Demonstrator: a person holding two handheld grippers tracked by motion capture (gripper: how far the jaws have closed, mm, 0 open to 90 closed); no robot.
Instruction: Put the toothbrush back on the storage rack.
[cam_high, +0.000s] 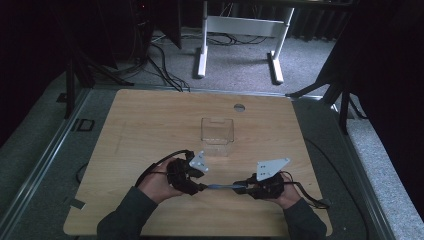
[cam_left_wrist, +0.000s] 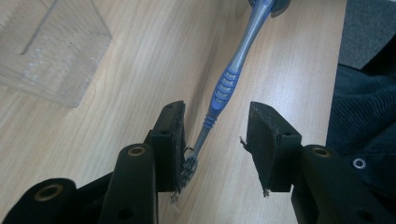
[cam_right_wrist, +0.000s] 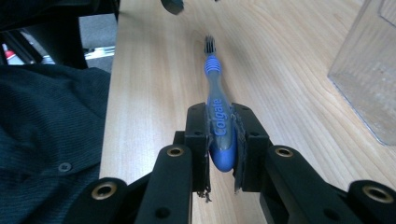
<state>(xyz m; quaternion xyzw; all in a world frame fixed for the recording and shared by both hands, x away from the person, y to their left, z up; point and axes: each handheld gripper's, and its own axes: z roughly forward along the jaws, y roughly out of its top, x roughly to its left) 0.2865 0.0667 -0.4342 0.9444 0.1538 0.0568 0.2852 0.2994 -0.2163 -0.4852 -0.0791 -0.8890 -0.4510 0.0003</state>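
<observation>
A blue and grey Colgate toothbrush (cam_right_wrist: 217, 88) is held level just above the wooden table. My right gripper (cam_right_wrist: 220, 135) is shut on its thick handle end. Its bristle head (cam_left_wrist: 188, 164) reaches between the jaws of my left gripper (cam_left_wrist: 215, 135), which stands open; the head lies close against the left-hand pad, apart from the other. In the high view the toothbrush (cam_high: 222, 186) bridges the left gripper (cam_high: 198, 187) and the right gripper (cam_high: 243, 188) near the table's front edge.
A clear plastic box (cam_high: 217, 135) stands upright at the table's (cam_high: 150, 120) middle, beyond both grippers. A round grommet hole (cam_high: 239, 107) sits near the far edge. A dark sleeve (cam_right_wrist: 51, 126) lies close beside the table's front edge.
</observation>
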